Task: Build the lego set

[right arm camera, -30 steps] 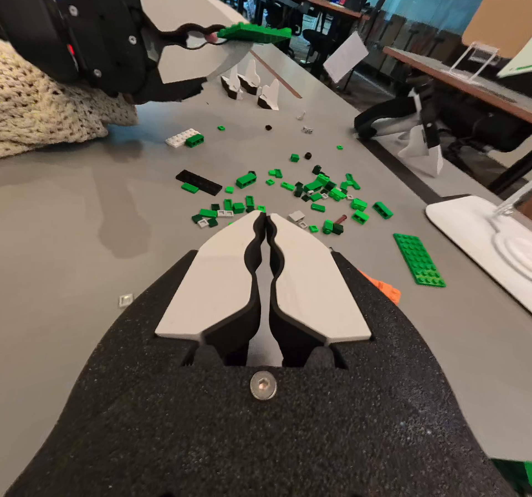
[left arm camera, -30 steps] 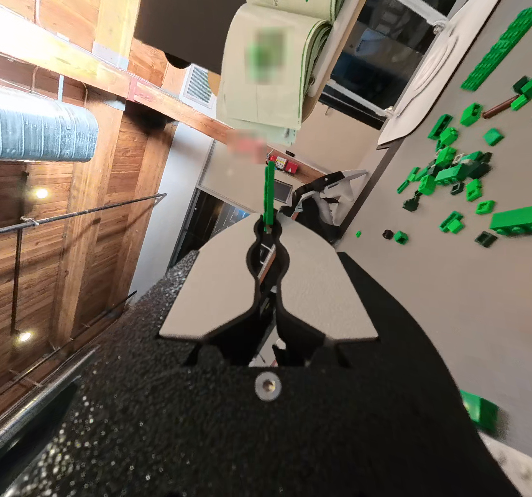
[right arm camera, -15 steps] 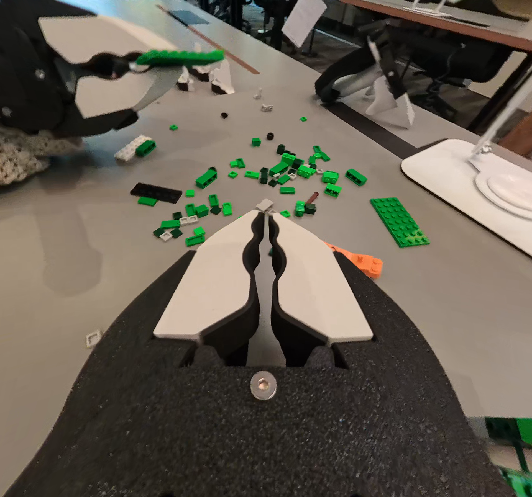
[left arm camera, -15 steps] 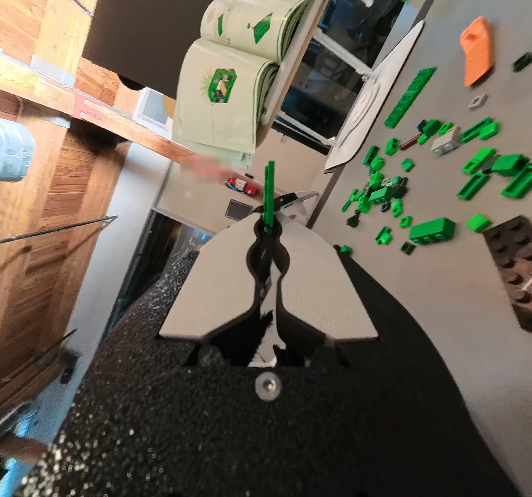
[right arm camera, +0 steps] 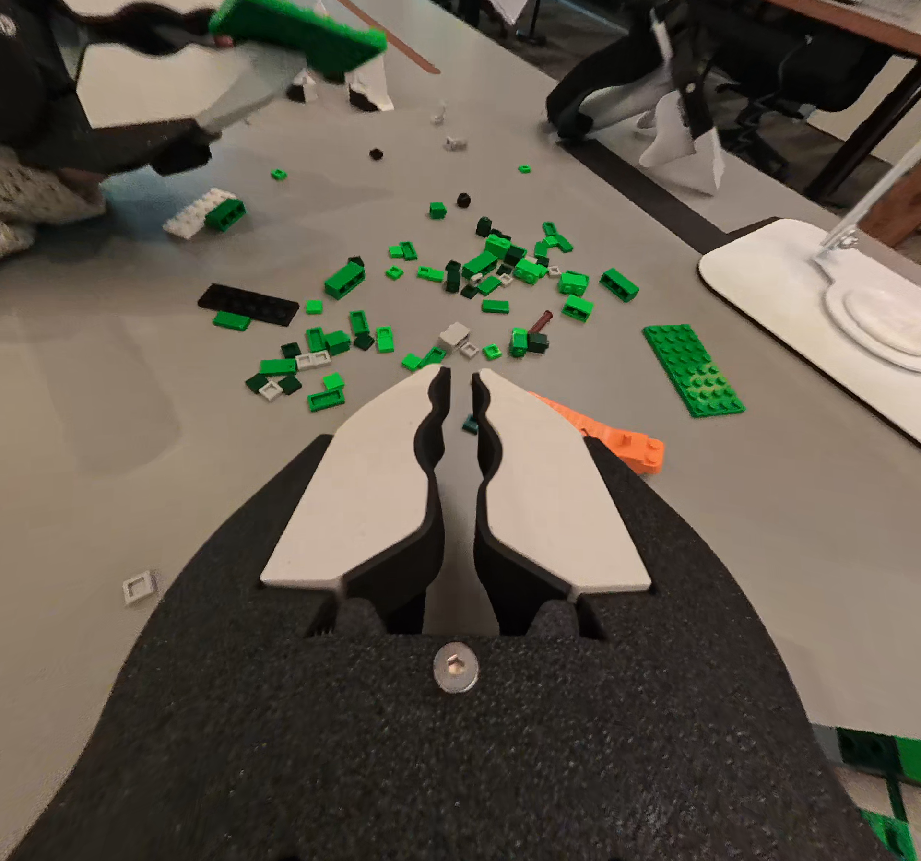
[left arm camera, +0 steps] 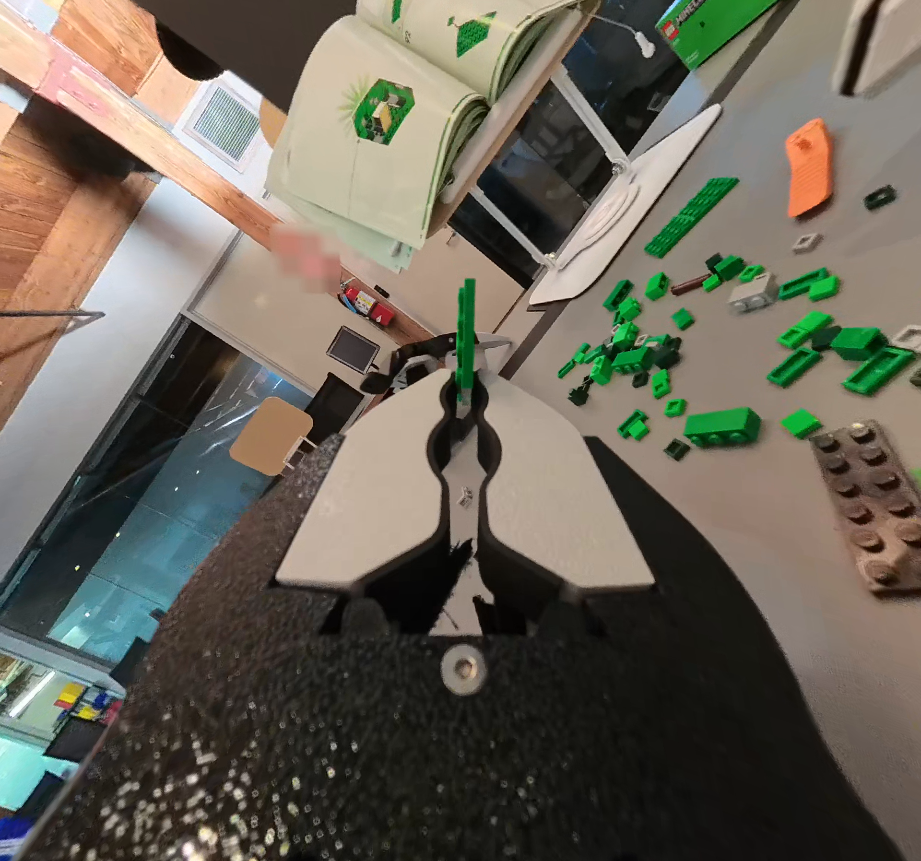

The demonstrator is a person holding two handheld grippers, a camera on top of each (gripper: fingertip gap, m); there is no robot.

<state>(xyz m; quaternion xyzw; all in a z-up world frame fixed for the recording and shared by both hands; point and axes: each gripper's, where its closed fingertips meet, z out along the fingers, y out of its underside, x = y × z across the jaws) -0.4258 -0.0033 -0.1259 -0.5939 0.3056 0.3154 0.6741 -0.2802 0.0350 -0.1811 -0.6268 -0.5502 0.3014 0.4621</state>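
My left gripper (left arm camera: 466,378) is shut on the edge of a thin green plate (left arm camera: 467,329), which it holds on edge in the air. In the right wrist view this gripper (right arm camera: 214,34) and its plate (right arm camera: 299,34) are at the upper left, above the grey table (right arm camera: 124,413). My right gripper (right arm camera: 461,373) is slightly open and empty, low over the table, just short of the scattered green, white and dark pieces (right arm camera: 498,264). A small dark green piece (right arm camera: 469,423) lies on the table between its fingers.
A large green plate (right arm camera: 692,371) and an orange brick separator (right arm camera: 623,443) lie to the right. A black plate (right arm camera: 249,304) lies to the left. A white stand base (right arm camera: 822,299) holds the open instruction booklet (left arm camera: 398,114). A green box (left arm camera: 737,5) stands behind. Across from one pair of fingers to the other is roughly 15 centimetres. Measured from the fingertips, the orange brick separator (right arm camera: 623,443) is 8 centimetres or so from the right gripper and 20 centimetres from the left. Look for it in the left wrist view (left arm camera: 811,144) too.
My right gripper has opened a little and moved forward towards the pieces. My left gripper has swung with the green plate still in it, which now tilts.
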